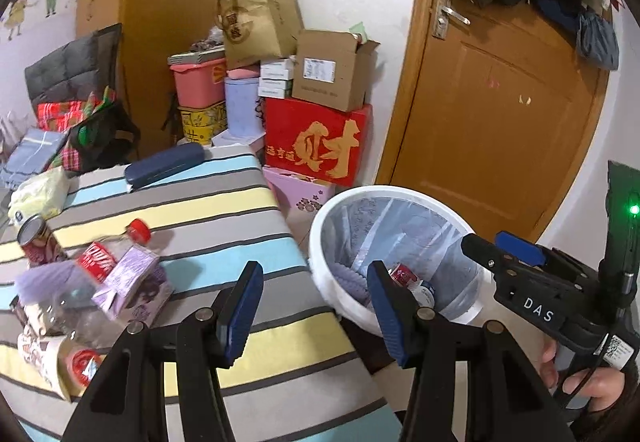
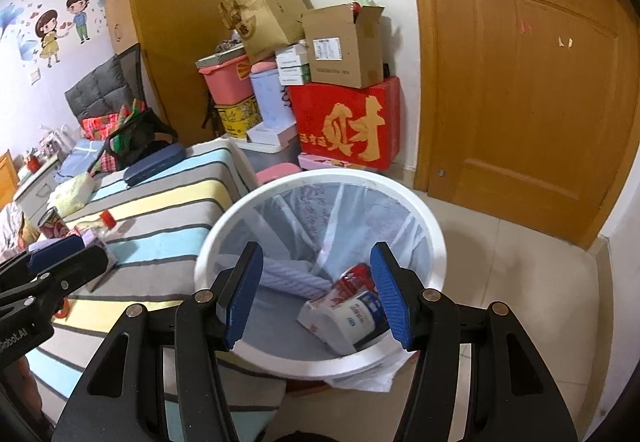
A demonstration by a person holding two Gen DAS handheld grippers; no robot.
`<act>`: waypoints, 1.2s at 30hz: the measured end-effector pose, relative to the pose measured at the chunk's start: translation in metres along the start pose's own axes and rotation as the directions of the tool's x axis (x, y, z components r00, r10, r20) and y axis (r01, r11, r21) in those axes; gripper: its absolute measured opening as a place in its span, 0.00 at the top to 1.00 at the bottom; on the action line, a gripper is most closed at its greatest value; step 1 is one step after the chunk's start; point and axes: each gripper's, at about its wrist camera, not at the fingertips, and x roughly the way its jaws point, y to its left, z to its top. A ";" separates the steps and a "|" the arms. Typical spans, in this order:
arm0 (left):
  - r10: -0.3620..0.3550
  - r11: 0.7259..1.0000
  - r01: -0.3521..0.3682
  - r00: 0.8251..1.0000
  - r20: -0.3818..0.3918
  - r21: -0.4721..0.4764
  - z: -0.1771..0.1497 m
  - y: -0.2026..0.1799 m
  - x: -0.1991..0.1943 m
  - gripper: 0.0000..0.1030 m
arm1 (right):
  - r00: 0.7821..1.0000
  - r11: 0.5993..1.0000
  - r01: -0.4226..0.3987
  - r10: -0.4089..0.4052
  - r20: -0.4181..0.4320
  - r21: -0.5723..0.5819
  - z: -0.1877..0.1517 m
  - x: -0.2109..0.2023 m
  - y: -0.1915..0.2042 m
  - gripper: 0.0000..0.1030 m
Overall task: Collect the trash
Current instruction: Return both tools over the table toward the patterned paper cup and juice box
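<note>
A white trash bin [image 2: 420, 209] with a clear liner stands by the striped bed; it also shows in the left wrist view [image 1: 332, 209]. Inside lie a white carton [image 2: 344, 318] and a red wrapper [image 2: 354, 276]. My right gripper [image 2: 316, 294] is open and empty over the bin. My left gripper [image 1: 314, 310] is open and empty above the bed's edge beside the bin. On the bed at the left lie a red can [image 1: 38, 242], a clear bottle with a red cap [image 1: 116, 250], a purple carton [image 1: 130, 282] and a paper cup [image 1: 60, 362].
The striped bed [image 1: 208, 209] holds a dark blue case [image 1: 164, 163] and a yellow packet [image 1: 40, 191]. Stacked boxes [image 1: 316, 137] stand against the wall behind the bin. A wooden door [image 1: 500, 101] is at the right. Tiled floor [image 2: 520, 282] lies right of the bin.
</note>
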 end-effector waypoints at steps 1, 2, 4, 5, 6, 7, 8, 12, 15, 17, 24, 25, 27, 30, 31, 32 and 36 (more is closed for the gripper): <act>0.006 1.000 -0.006 1.000 0.002 -0.006 -0.001 0.003 -0.003 0.48 | 1.000 1.000 -0.004 0.004 0.002 -0.003 -0.001 -0.001 0.002 0.44; 0.014 1.000 -0.014 1.000 0.008 -0.008 -0.002 0.006 -0.007 0.48 | 1.000 1.000 -0.007 0.007 0.004 -0.004 -0.001 -0.002 0.004 0.44; 0.034 0.999 -0.034 0.999 0.019 -0.009 -0.005 0.011 -0.015 0.48 | 1.000 1.000 -0.016 0.016 0.008 -0.008 -0.002 -0.003 0.009 0.44; 0.040 0.999 -0.040 0.999 0.021 -0.015 -0.006 0.014 -0.018 0.48 | 1.000 1.000 -0.022 0.022 0.011 -0.011 -0.002 -0.004 0.012 0.44; 0.043 0.999 -0.043 0.999 0.026 -0.020 -0.008 0.018 -0.023 0.48 | 1.000 1.000 -0.023 0.024 0.012 -0.015 -0.004 -0.005 0.016 0.44; 0.050 0.998 -0.050 0.998 0.028 -0.025 -0.009 0.021 -0.026 0.48 | 1.000 0.999 -0.027 0.027 0.013 -0.018 -0.004 -0.005 0.018 0.44; 0.062 0.998 -0.061 0.998 0.030 -0.028 -0.011 0.025 -0.029 0.48 | 0.999 0.999 -0.032 0.033 0.015 -0.020 -0.005 -0.006 0.021 0.44; 0.095 0.994 -0.093 0.995 0.038 -0.056 -0.019 0.044 -0.045 0.48 | 0.998 0.998 -0.060 0.061 0.020 -0.031 -0.007 -0.008 0.033 0.44; 0.128 0.989 -0.124 0.991 0.045 -0.079 -0.025 0.060 -0.055 0.48 | 0.997 0.996 -0.081 0.082 0.018 -0.040 -0.010 -0.008 0.044 0.44; 0.156 0.984 -0.152 0.987 0.042 -0.093 -0.032 0.072 -0.062 0.48 | 0.995 0.994 -0.099 0.100 0.010 -0.051 -0.011 -0.006 0.052 0.44; 0.245 0.958 -0.237 0.969 0.029 -0.160 -0.051 0.114 -0.080 0.48 | 0.990 0.986 -0.143 0.143 -0.006 -0.083 -0.016 -0.002 0.075 0.44; 0.257 0.953 -0.249 0.966 0.027 -0.169 -0.054 0.120 -0.083 0.48 | 0.989 0.984 -0.151 0.151 -0.012 -0.091 -0.016 0.000 0.080 0.44; 0.269 0.947 -0.260 0.963 0.020 -0.186 -0.061 0.131 -0.088 0.48 | 0.986 0.981 -0.165 0.164 -0.018 -0.103 -0.018 0.001 0.088 0.44; 0.296 0.935 -0.288 0.955 0.007 -0.209 -0.069 0.147 -0.093 0.47 | 0.982 0.974 -0.190 0.187 -0.034 -0.122 -0.018 0.004 0.103 0.43; 0.301 0.932 -0.294 0.954 0.002 -0.214 -0.071 0.151 -0.094 0.47 | 0.980 0.971 -0.200 0.197 -0.040 -0.130 -0.020 0.005 0.109 0.43; 0.308 0.927 -0.301 0.951 -0.002 -0.222 -0.074 0.156 -0.096 0.47 | 0.978 0.969 -0.208 0.204 -0.043 -0.135 -0.020 0.006 0.113 0.43; 0.321 0.916 -0.316 0.947 -0.020 -0.245 -0.083 0.172 -0.098 0.46 | 0.970 0.958 -0.239 0.231 -0.069 -0.156 -0.022 0.014 0.133 0.43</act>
